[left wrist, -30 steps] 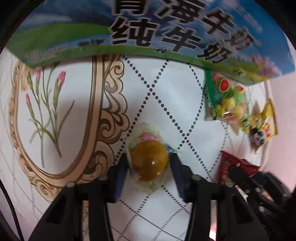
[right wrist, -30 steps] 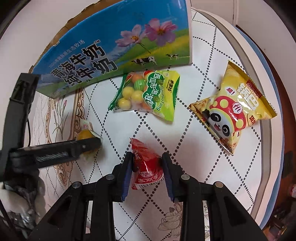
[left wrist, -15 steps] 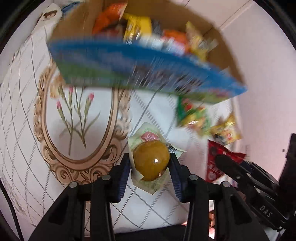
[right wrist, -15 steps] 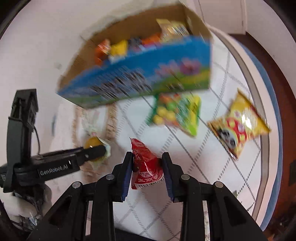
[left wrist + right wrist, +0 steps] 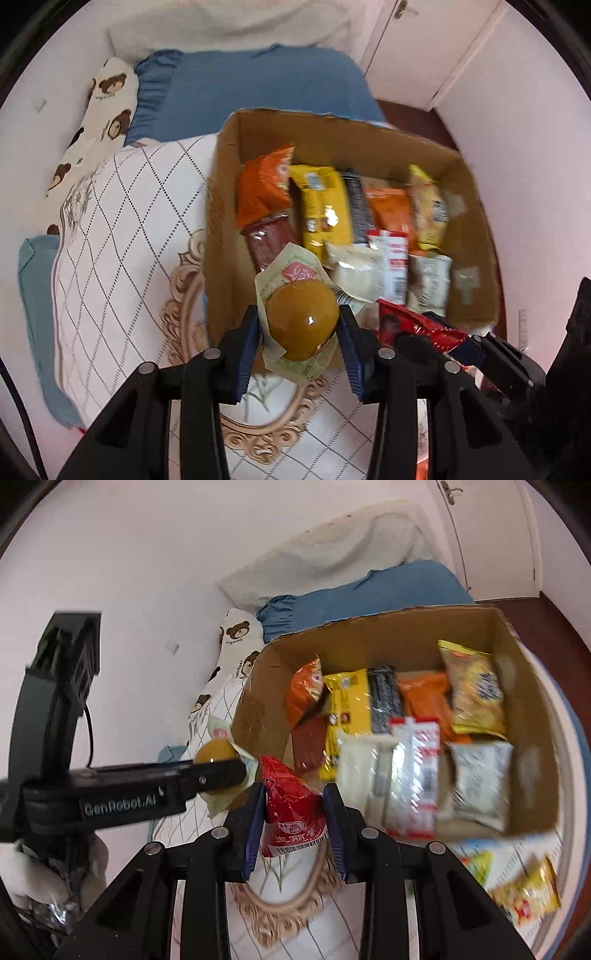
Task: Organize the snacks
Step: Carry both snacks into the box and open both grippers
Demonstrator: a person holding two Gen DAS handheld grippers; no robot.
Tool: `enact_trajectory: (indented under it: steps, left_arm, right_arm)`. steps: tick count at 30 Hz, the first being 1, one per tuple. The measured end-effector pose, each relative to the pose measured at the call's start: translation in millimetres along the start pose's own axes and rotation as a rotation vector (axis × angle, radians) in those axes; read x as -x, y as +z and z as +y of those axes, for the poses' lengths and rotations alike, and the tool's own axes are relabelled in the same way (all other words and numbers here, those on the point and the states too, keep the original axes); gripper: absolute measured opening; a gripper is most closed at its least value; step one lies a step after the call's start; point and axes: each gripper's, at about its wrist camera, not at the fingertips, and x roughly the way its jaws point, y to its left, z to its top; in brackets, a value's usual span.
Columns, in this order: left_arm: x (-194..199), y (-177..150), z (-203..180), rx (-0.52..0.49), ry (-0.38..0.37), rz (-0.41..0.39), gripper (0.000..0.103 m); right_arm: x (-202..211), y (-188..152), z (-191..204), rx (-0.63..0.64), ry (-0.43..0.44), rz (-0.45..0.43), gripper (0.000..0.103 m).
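My left gripper (image 5: 300, 334) is shut on an amber jelly cup (image 5: 302, 319) in a clear wrapper, held above the near wall of an open cardboard box (image 5: 221, 206). My right gripper (image 5: 293, 812) is shut on a red snack packet (image 5: 290, 805), also raised just before the box (image 5: 498, 635). The box holds several packets: orange, yellow, black, white and silver ones. From the right wrist view the left gripper (image 5: 221, 771) reaches in from the left with the jelly cup (image 5: 216, 753). The red packet (image 5: 413, 325) shows at the right in the left wrist view.
The box sits on a white quilted bed cover (image 5: 122, 229) with a gold oval print. A blue pillow (image 5: 258, 85) and a bear-print pillow (image 5: 107, 107) lie behind it. A green candy bag (image 5: 476, 860) and a yellow snack bag (image 5: 528, 893) lie right of the box.
Both grippers have risen from the bed cover with their snacks, from low in front of the box's blue side to a height where its inside shows.
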Motion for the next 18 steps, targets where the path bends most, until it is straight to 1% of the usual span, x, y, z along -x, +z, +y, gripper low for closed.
enact_trajectory:
  steps: [2, 3, 4, 5, 6, 7, 8, 9, 10, 11, 14, 16, 18]
  left_arm:
    - [-16, 10, 7, 0.005, 0.016, 0.049, 0.039]
    - [-25, 14, 9, 0.007, 0.022, 0.078, 0.040]
    - [-34, 18, 9, 0.014, 0.024, 0.092, 0.040]
    - [-40, 20, 11, 0.017, 0.037, 0.106, 0.040]
    - [-41, 19, 11, 0.018, 0.048, 0.119, 0.040]
    - [-45, 18, 11, 0.023, 0.052, 0.126, 0.041]
    - [-46, 17, 12, 0.028, 0.055, 0.129, 0.049]
    - [-45, 16, 14, 0.035, 0.048, 0.127, 0.063]
    - [-43, 15, 14, 0.036, 0.038, 0.121, 0.070]
    - [-41, 14, 13, 0.036, 0.035, 0.115, 0.080]
    - [-40, 10, 9, 0.038, 0.031, 0.106, 0.083]
    - [-39, 7, 7, 0.042, 0.028, 0.096, 0.087]
    - [-36, 4, 2, 0.039, 0.032, 0.074, 0.088]
  right_arm:
    - [-20, 10, 2, 0.001, 0.002, 0.019, 0.034]
    - [-31, 14, 2, -0.002, 0.009, 0.047, 0.036]
    - [-46, 17, -1, -0.024, 0.019, 0.086, 0.037]
    - [-52, 18, -5, -0.047, 0.013, 0.100, 0.038]
    - [-59, 18, -7, -0.056, 0.009, 0.120, 0.047]
    - [-68, 19, -10, -0.062, 0.005, 0.153, 0.074]
    - [-72, 16, -14, -0.068, -0.003, 0.175, 0.088]
    - [-74, 16, -16, -0.069, -0.009, 0.186, 0.101]
    - [-74, 15, -18, -0.064, -0.022, 0.182, 0.100]
    - [-73, 15, -20, -0.061, -0.040, 0.180, 0.100]
    - [-66, 14, -26, -0.061, -0.080, 0.192, 0.100]
    - [-58, 13, -31, -0.051, -0.128, 0.186, 0.100]
    - [-47, 11, -35, -0.037, -0.179, 0.175, 0.101]
